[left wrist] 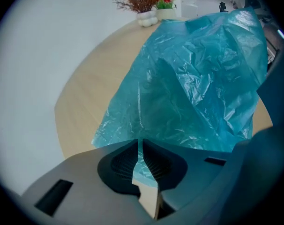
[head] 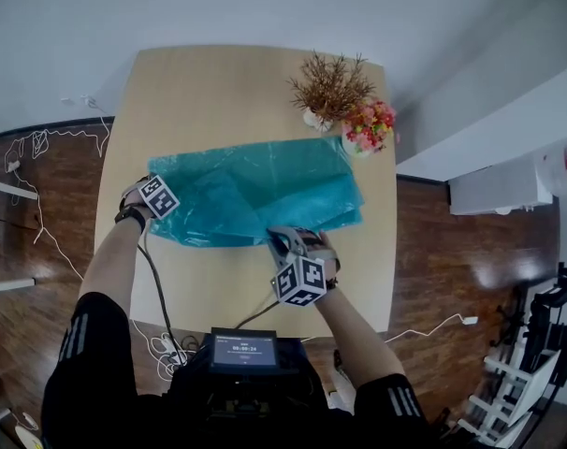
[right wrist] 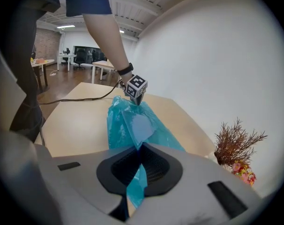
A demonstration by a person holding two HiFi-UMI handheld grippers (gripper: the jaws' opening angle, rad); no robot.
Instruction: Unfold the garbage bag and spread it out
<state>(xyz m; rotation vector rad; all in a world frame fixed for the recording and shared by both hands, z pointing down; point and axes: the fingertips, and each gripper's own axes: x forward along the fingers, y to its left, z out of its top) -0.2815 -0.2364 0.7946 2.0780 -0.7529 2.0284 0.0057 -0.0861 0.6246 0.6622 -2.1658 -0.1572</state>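
Both claws are clamped on the garbage bag (head: 265,190): my left claw (left wrist: 140,146) by the desk (head: 199,92)'s left edge, right claw (right wrist: 138,150) near its front edge.

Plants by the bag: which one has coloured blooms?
The flower pot nearest the right edge of the table: pink and red blooms with some green. The other, the dried sprig to its left in the head view, is all brown.

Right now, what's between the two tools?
The teal garbage bag stretches from the left tool to the right tool, seen in the head view.
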